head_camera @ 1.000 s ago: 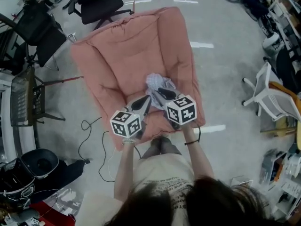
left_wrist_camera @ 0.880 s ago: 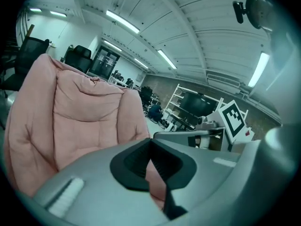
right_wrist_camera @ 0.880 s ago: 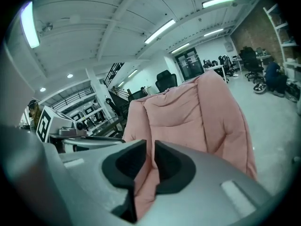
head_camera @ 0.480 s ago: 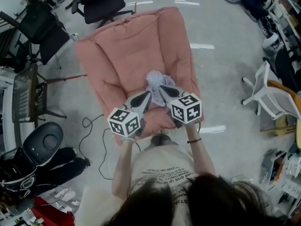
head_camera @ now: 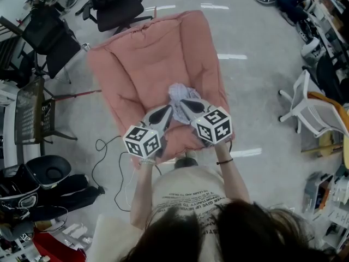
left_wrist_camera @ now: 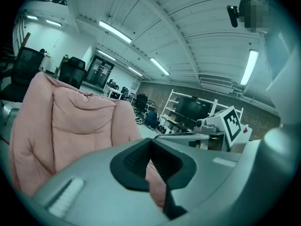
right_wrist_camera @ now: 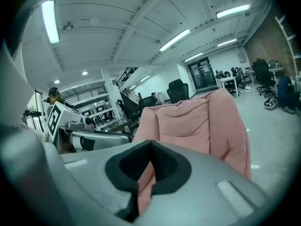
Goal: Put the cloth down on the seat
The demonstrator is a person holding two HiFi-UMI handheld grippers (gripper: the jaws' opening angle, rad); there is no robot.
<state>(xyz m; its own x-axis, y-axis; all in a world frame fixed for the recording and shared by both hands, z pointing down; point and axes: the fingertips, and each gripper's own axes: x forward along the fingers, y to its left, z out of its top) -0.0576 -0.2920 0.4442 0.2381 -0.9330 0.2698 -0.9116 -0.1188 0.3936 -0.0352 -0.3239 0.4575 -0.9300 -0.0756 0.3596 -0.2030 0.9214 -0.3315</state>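
While viewed from the head, shows the cloth [head_camera: 179, 93] crumpled on the seat [head_camera: 146, 100] of a pink chair [head_camera: 158, 42], close to the front edge. Places the left claw [head_camera: 167, 109] at 7 o'clock of the cloth and the right claw [head_camera: 183, 102] at 5 o'clock, right at the fabric's edge, contact unclear. Finds both claws closed, pads together at the tips, gripping nothing, with only pink cushion visible past them. Has black office chairs [head_camera: 112, 7] at 11 o'clock of the pink chair, a white chair [head_camera: 305, 111] at 3 o'clock, a cable [head_camera: 106, 157] on the floor at 8 o'clock.
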